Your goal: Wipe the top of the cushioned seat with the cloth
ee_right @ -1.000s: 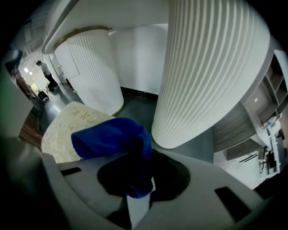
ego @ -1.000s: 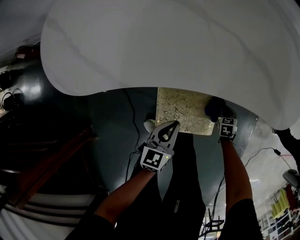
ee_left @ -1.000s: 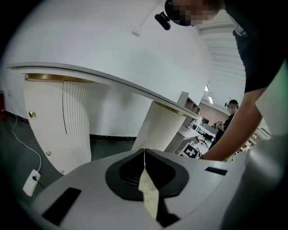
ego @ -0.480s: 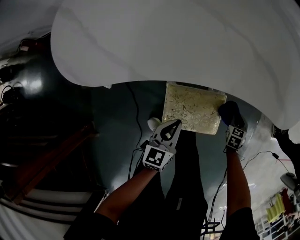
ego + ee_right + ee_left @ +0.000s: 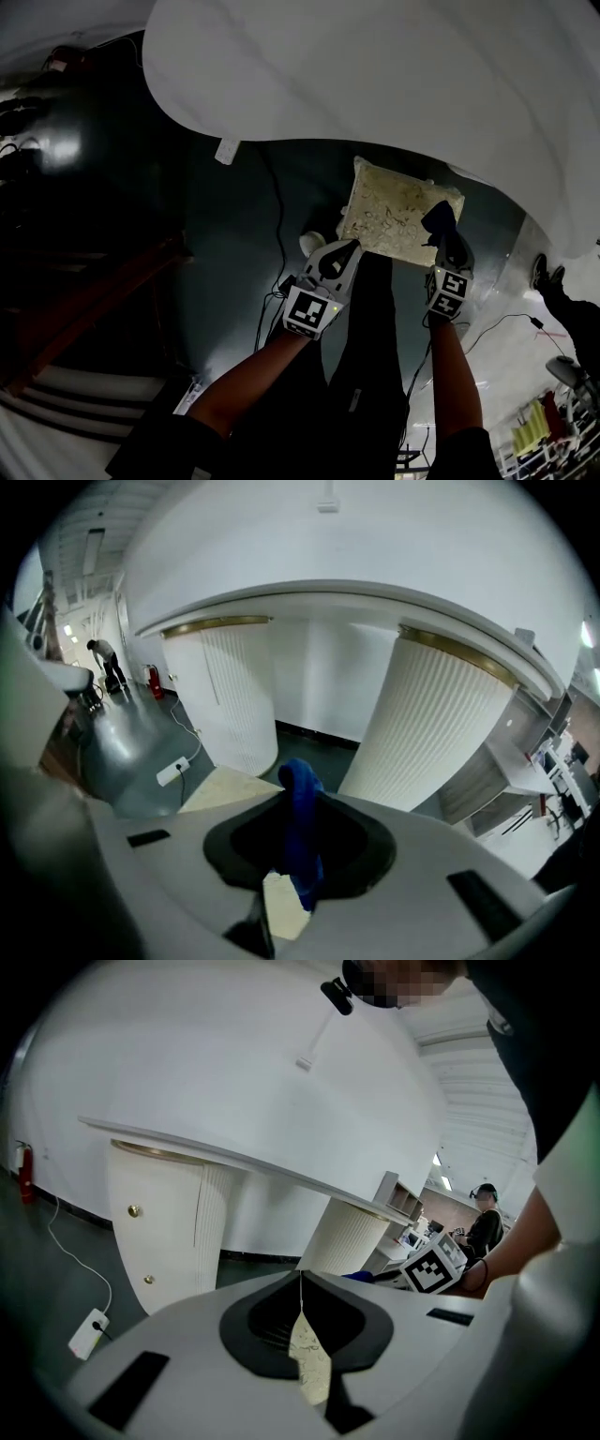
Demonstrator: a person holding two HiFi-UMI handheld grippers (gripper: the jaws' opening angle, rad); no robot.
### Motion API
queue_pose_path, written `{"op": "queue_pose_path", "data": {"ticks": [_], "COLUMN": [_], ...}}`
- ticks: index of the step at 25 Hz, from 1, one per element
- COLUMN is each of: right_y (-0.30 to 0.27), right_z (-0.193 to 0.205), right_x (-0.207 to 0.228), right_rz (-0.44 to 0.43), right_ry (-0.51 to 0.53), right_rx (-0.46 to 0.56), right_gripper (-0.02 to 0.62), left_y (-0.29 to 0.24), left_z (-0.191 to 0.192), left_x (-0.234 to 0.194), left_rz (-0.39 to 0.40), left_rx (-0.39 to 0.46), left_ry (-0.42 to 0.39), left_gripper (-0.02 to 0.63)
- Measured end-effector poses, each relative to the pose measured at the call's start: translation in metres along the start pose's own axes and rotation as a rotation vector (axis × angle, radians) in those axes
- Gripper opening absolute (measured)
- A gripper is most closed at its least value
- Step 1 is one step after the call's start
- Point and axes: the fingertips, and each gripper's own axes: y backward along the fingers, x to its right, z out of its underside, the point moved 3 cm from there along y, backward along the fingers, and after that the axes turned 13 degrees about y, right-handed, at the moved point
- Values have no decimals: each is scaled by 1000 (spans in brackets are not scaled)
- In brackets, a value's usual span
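Dark grey floor [image 5: 225, 244] spreads out under a big white table top [image 5: 375, 75]. Fat white ribbed legs [image 5: 431, 724] hold the table up. A white plug box [image 5: 173, 772] lies on the floor with its cord [image 5: 277, 216] running off.

The cushioned seat [image 5: 394, 211] is low down, just under the edge of the table. Its top is pale yellow with little squiggly marks.

The right gripper [image 5: 448, 253] pinches the blue cloth [image 5: 441, 225] tight, so the cloth cannot slip while it rubs. The cloth sits at the right edge of the seat top. I cannot tell if it touches the seat yet. From there it could probably sweep across the whole top.

The left gripper [image 5: 352, 246] has its jaws pressed together with nothing in them. It hangs by the near left corner of the seat, out of the cloth's way. I think it is just waiting there, since one cloth is enough for wiping.
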Motion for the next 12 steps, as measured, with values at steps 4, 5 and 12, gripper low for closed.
{"op": "queue_pose_path", "data": {"ticks": [4,5,12], "right_y": [6,7,-9], "right_z": [-26,-31,-51], "right_x": [-68,-86,-189], "right_rz": [-81,-104,-281], "right_ry": [-43,-55,-83], "right_rx": [48,57,65], "right_gripper": [87,87,86], "left_y": [19,22,35], "left_z": [3,2,3], "left_x": [-18,-23,-48], "left_rz": [-13,-20,-62], "left_rx": [18,21,17], "left_ry": [23,27,38], "left_gripper": [17,17,17]}}
